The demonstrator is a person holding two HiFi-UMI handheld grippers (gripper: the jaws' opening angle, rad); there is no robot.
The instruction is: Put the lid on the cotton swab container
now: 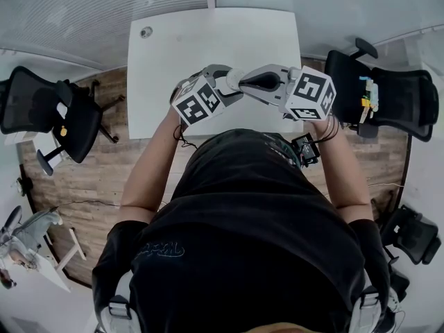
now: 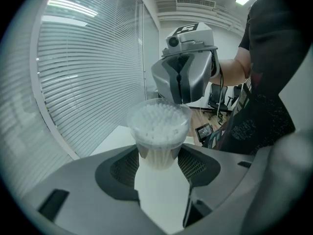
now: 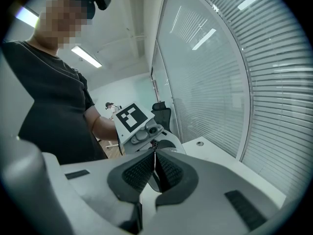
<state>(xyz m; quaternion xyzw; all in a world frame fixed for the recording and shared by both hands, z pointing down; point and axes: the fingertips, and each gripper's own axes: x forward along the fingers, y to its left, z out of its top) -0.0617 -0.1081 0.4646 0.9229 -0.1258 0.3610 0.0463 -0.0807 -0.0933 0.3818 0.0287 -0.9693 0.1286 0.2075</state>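
A clear cotton swab container [image 2: 157, 131], packed with white swabs, stands upright between the pads of my left gripper [image 2: 159, 163], which is shut on its body. My right gripper [image 2: 181, 100] faces it from above and behind, shut on the edge of a thin clear lid [image 2: 161, 103] that sits at the container's rim. In the right gripper view the lid [image 3: 152, 181] shows edge-on between the nearly closed jaws of the right gripper [image 3: 155, 163], and the left gripper's body [image 3: 139, 129] is just beyond. From the head view both grippers [image 1: 225, 83] [image 1: 244, 83] meet over the white table [image 1: 208, 40].
Black office chairs stand left [image 1: 48, 109] and right [image 1: 388, 99] of the table on a wooden floor. A round cable grommet [image 1: 146, 31] sits near the table's far left corner. Window blinds [image 2: 83, 72] run along the far side.
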